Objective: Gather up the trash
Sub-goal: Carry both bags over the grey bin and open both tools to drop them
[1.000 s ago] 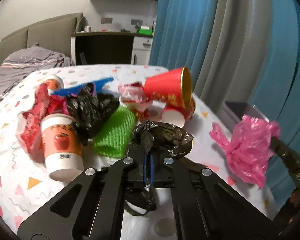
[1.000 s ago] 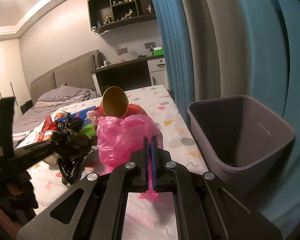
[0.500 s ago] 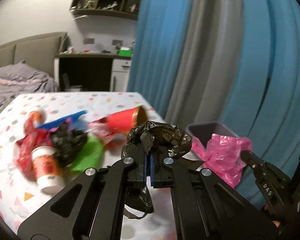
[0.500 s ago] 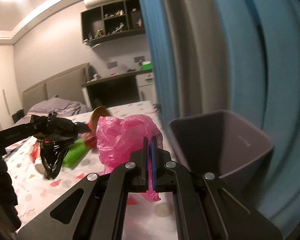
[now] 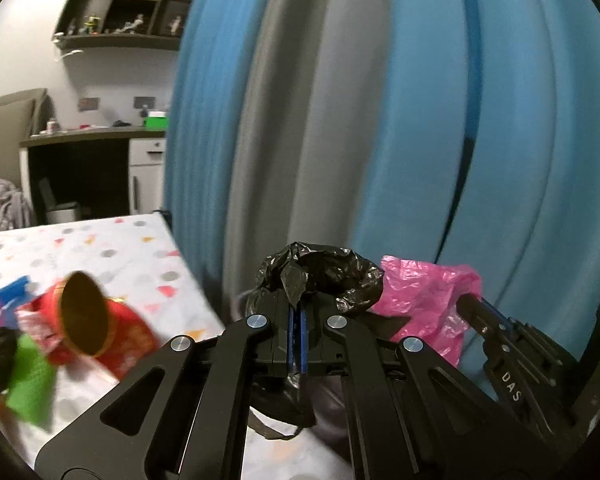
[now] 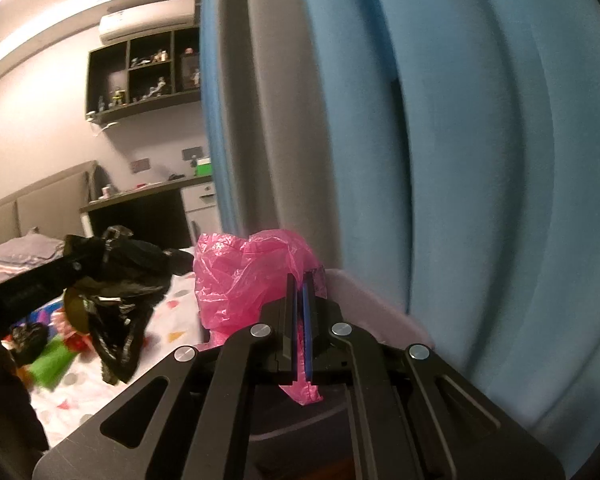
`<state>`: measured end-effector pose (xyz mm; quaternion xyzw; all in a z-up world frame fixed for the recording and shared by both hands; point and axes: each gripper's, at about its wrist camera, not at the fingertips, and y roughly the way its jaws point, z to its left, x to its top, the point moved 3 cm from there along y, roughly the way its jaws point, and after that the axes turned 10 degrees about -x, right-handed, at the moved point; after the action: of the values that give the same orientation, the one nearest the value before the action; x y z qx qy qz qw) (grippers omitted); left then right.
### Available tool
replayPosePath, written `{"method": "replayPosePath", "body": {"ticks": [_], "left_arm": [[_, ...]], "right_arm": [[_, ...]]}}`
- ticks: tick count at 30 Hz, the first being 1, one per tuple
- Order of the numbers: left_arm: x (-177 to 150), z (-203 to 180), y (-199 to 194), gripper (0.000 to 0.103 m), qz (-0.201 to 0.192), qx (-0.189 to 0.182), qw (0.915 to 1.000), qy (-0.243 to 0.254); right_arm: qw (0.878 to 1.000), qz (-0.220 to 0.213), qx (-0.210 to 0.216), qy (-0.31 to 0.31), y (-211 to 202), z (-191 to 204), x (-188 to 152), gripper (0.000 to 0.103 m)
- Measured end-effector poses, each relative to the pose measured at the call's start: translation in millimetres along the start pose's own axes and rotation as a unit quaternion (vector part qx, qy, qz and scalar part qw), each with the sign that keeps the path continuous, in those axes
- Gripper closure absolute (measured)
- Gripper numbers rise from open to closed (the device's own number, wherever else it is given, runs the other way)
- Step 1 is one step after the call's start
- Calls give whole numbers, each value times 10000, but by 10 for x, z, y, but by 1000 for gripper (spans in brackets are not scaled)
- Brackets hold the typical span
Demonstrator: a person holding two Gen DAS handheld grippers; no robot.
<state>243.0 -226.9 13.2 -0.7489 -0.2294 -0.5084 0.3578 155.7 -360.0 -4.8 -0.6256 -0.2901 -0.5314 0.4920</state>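
Only the left wrist view shows the red paper cup (image 5: 100, 328) lying on its side on the patterned table (image 5: 112, 252), beside blurred green netting (image 5: 30, 380). Only the right wrist view shows the pale rim of the grey bin (image 6: 374, 304), seen behind and below the pink bag (image 6: 252, 276). A blue and grey curtain (image 6: 460, 160) fills the background of both views (motion blur softens it). The left gripper (image 5: 298, 322) is clamped on a crumpled black plastic bag (image 5: 320, 276), held above the table edge. The right gripper (image 6: 299, 320) is clamped on the pink bag, which hangs through the pinched jaws.
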Motion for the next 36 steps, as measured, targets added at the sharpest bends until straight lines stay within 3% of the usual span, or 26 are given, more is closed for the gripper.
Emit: {"method": "replayPosePath", "body": {"ticks": [7,22,24,28,29,32,36], "left_arm": [[-90,-97,410,102,114,-294,9995,49],[-286,-32,705,100,526,-668,9960,-259],[-325,-48,734,88,656,-741,9947,-275],[-350,6,650,38,579,-632,9959,-300],[-347,33,618,30,516,-584,9964,-333],[-310,159,465,18,318,-329,9977,-490],[-272,264,213,15,170,35,9983,-548]], "right_arm": [[9997,60,-199,100,163,-163,-23,100],[9995,159,-242,121,345,-171,-7,100],[9995,189,-225,130,384,-140,26,100],[9994,263,-145,159,417,-135,29,100],[9994,279,-130,158,430,-133,18,100],[9994,316,-72,136,466,-112,16,100],[9994,312,-22,138,489,-81,28,100]]}}
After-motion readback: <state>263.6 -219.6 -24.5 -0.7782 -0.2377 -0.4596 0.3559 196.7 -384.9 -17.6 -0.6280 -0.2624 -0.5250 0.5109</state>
